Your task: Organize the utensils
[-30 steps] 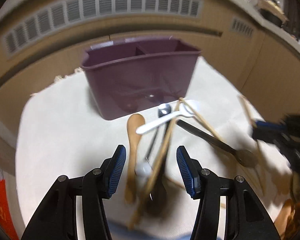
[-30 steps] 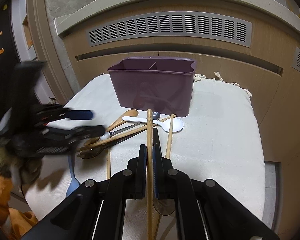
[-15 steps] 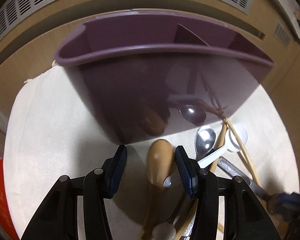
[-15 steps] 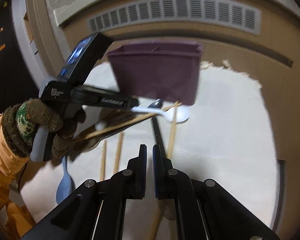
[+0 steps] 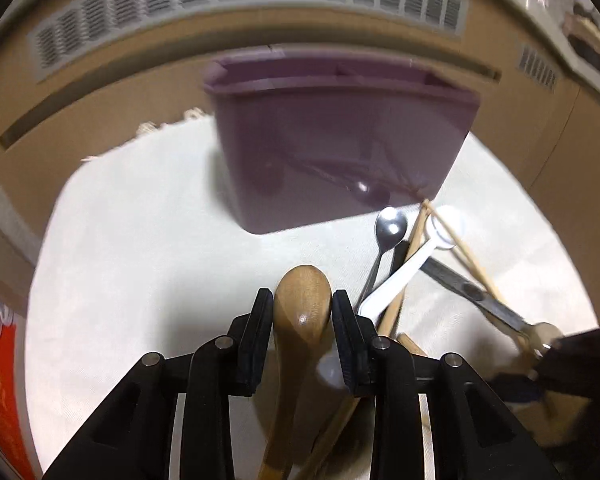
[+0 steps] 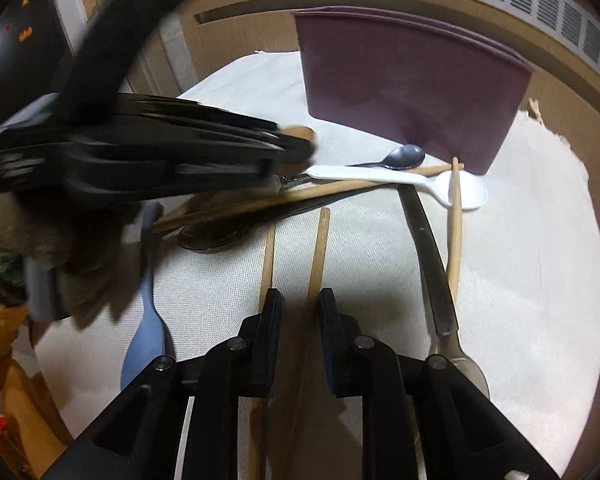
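One white cloth (image 5: pixel 140 248) is covering the tabletop and carrying everything listed here. No readable writing is showing on any item; the red panel (image 5: pixel 0 380) at the left view's edge is bearing pale marks too blurred to read.

One purple caddy (image 5: pixel 340 144) is standing upright at the far side of the cloth, its inside split by a divider; whatever is sitting in its compartments cannot be told from these angles.

One left gripper (image 5: pixel 302 312) is pointing down at the pile in front of the caddy. Its jaws have just been closing and are now pressing on either side of the bowl of a wooden spoon (image 5: pixel 303 304).

One right gripper (image 6: pixel 300 312) is hanging over two chopsticks (image 6: pixel 318 248) lying side by side on the cloth. Its jaws have just been opening and are standing slightly apart, one chopstick running between them without being squeezed.

Loose utensils are lying crossed near the caddy's front:
- one black-handled utensil (image 6: pixel 428 256), lying lengthwise;
- one white spoon (image 6: pixel 400 178), bowl toward the right;
- one blue spoon (image 6: pixel 148 320), at the left edge;
- one metal spoon (image 6: pixel 404 157), just beside the caddy.

One gloved hand (image 6: pixel 4 240) with an orange sleeve is holding the left gripper.
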The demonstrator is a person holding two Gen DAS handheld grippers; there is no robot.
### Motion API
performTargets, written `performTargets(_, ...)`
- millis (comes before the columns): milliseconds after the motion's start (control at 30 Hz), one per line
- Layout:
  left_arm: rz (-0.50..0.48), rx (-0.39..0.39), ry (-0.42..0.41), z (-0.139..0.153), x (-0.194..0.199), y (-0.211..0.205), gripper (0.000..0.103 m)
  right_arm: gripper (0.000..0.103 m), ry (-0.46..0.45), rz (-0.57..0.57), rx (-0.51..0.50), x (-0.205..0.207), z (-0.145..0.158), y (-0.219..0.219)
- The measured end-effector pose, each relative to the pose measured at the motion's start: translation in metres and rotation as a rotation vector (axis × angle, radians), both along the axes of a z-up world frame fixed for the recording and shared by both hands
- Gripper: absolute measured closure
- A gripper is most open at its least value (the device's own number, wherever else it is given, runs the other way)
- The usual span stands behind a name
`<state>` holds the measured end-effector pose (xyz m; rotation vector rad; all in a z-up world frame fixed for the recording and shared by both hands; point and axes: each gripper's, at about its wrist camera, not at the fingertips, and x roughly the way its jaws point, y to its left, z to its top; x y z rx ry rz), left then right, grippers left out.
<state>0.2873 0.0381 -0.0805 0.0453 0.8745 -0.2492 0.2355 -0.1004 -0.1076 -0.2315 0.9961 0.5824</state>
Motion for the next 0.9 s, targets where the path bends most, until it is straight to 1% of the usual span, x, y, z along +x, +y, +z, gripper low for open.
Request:
performTargets(100,0.007,-0.045,-0.068,0.015,-0.023,0.009,0.072,0.085,-0.051,0.026,-0.055,-0.007,-0.001,0.007)
performTargets(133,0.006,-0.061,-0.090,0.021,-0.032,0.013,0.072,0.092,-0.056,0.032,-0.060,-0.009,-0.001,0.007)
performTargets(167,0.007,-0.071,-0.104,0.025,-0.040,0.016,0.072,0.095,-0.050,0.037,-0.055,-0.010,-0.001,0.005)
performTargets(267,0.005,-0.100,-0.152,0.045,-0.061,0.017,0.072,0.097,-0.051,0.018,-0.021,-0.016,0.005,-0.007)
performTargets(300,0.006,-0.103,-0.165,0.052,-0.059,0.007,0.072,0.097,-0.059,0.008,-0.010,-0.018,0.008,-0.011)
performTargets(433,0.019,-0.139,-0.227,0.079,-0.081,0.009,0.073,0.097,-0.113,-0.047,0.065,-0.031,0.034,-0.036)
performTargets(467,0.018,-0.148,-0.246,0.085,-0.086,0.008,0.074,0.097,-0.127,-0.055,0.078,-0.035,0.040,-0.040)
performTargets(533,0.022,-0.157,-0.275,0.096,-0.096,0.007,0.078,0.097,-0.159,-0.070,0.108,-0.041,0.052,-0.047)
performTargets(567,0.022,-0.165,-0.287,0.102,-0.102,0.008,0.086,0.097,-0.179,-0.081,0.127,-0.045,0.060,-0.052)
performTargets(600,0.021,-0.173,-0.291,0.107,-0.105,0.009,0.089,0.097,-0.192,-0.087,0.141,-0.047,0.066,-0.055)
performTargets(667,0.024,-0.179,-0.304,0.114,-0.113,0.009,0.090,0.097,-0.217,-0.097,0.169,-0.052,0.079,-0.059)
performTargets(767,0.029,-0.165,-0.330,0.123,-0.119,0.009,0.091,0.097,-0.261,-0.108,0.201,-0.057,0.093,-0.067)
performTargets(900,0.047,-0.153,-0.329,0.124,-0.120,0.010,0.091,0.097,-0.280,-0.119,0.209,-0.058,0.101,-0.072)
